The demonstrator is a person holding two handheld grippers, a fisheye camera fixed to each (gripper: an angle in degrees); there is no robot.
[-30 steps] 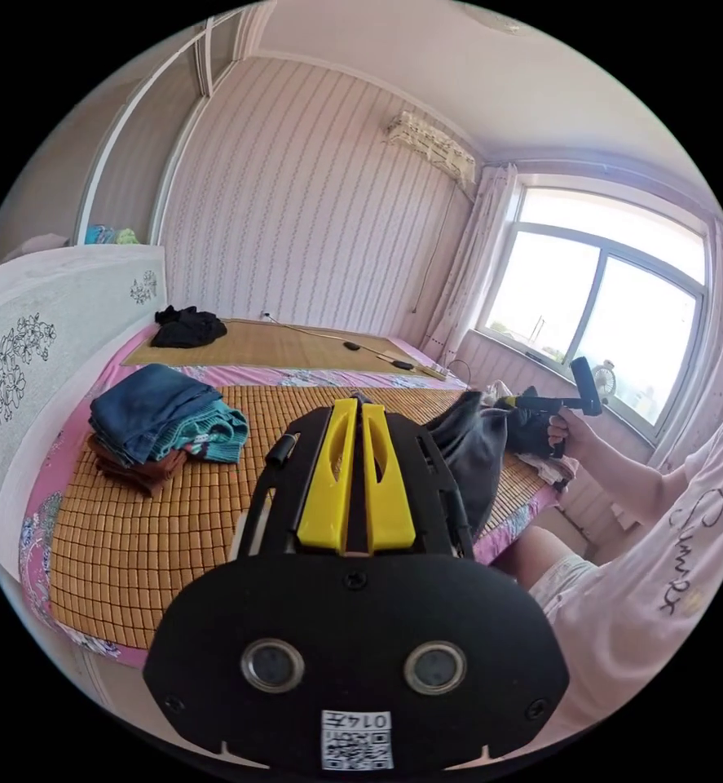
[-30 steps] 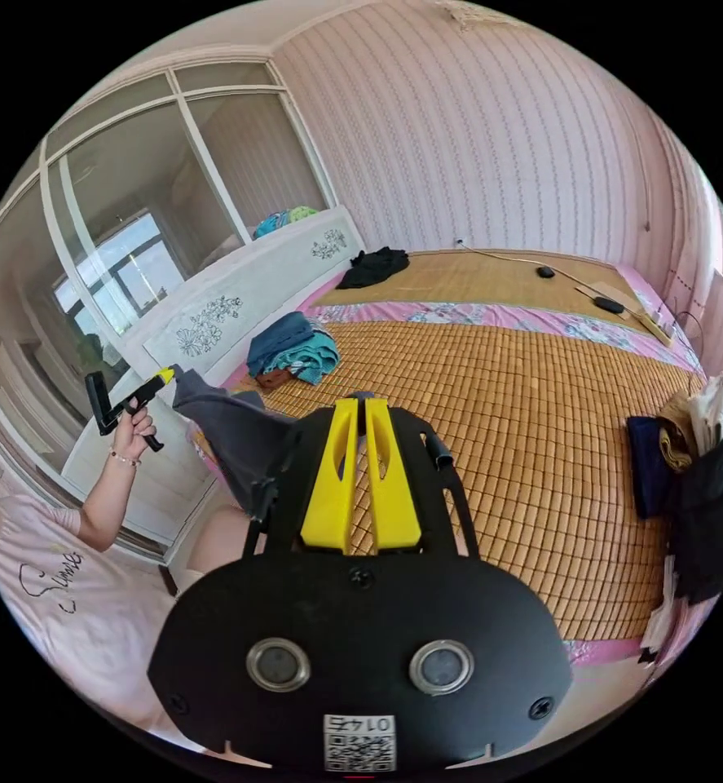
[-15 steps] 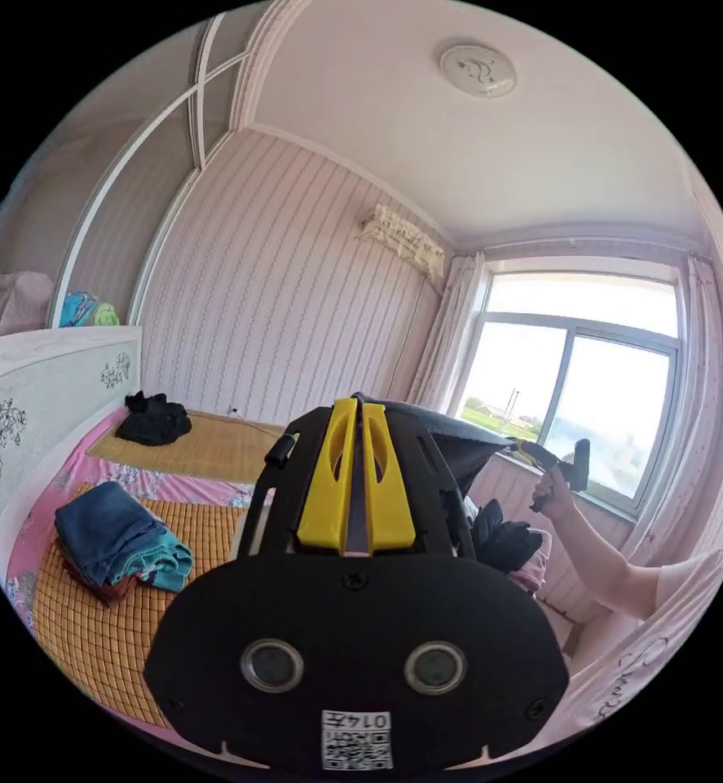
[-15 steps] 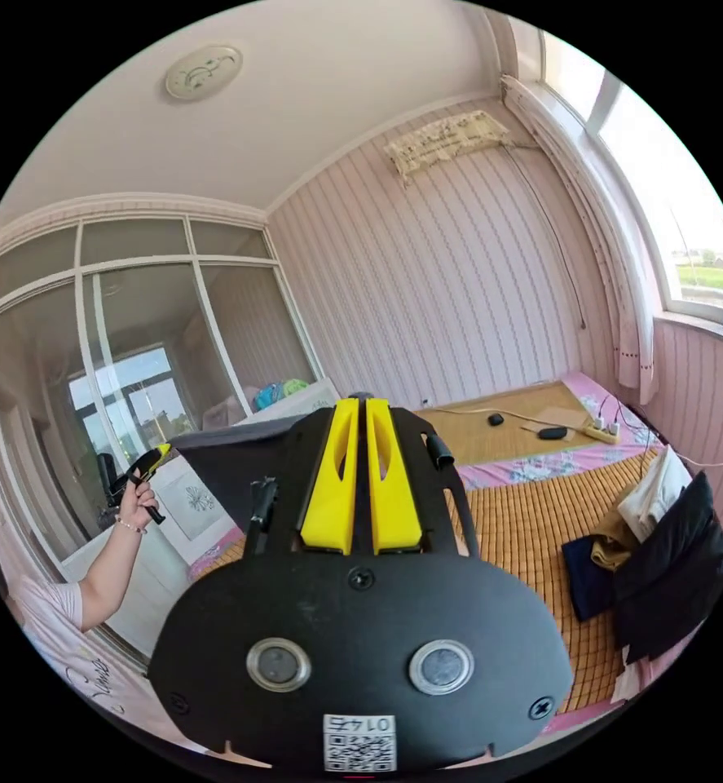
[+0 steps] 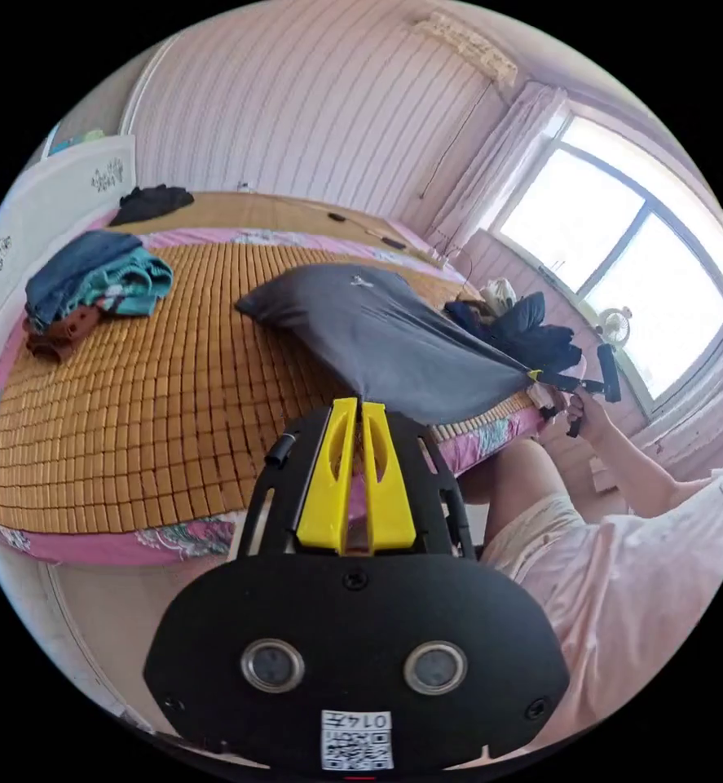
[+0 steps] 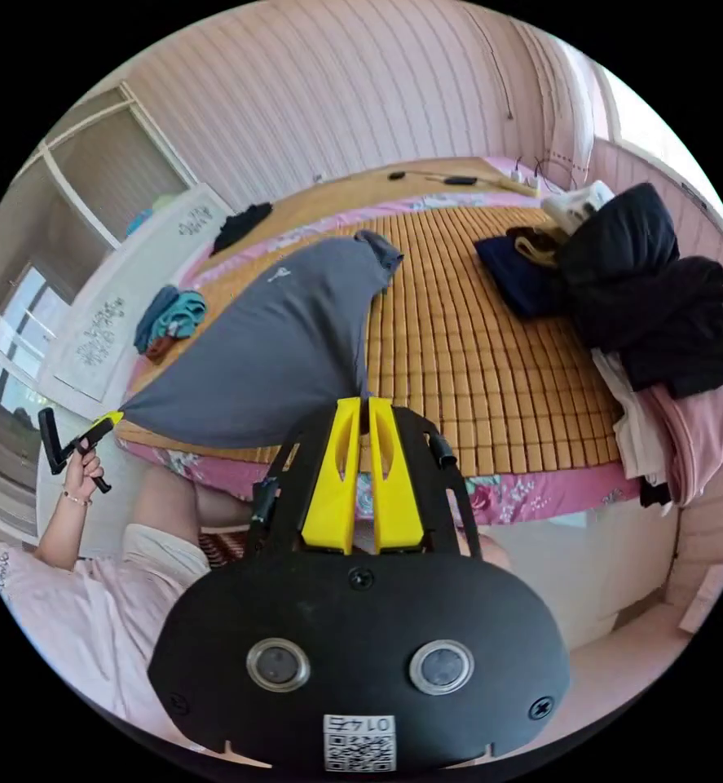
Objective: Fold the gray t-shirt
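The gray t-shirt (image 6: 284, 351) is stretched over the bamboo mat (image 6: 475, 359), both the left gripper (image 5: 358, 401) and the right gripper (image 6: 362, 401) apparently closed on its near corners.

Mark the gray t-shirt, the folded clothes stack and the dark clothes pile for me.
gray t-shirt (image 5: 385, 334), left gripper view, middle of the stretched body.
folded clothes stack (image 5: 92, 281), left gripper view, on the top blue garment.
dark clothes pile (image 6: 646, 285), right gripper view, on the black garment.
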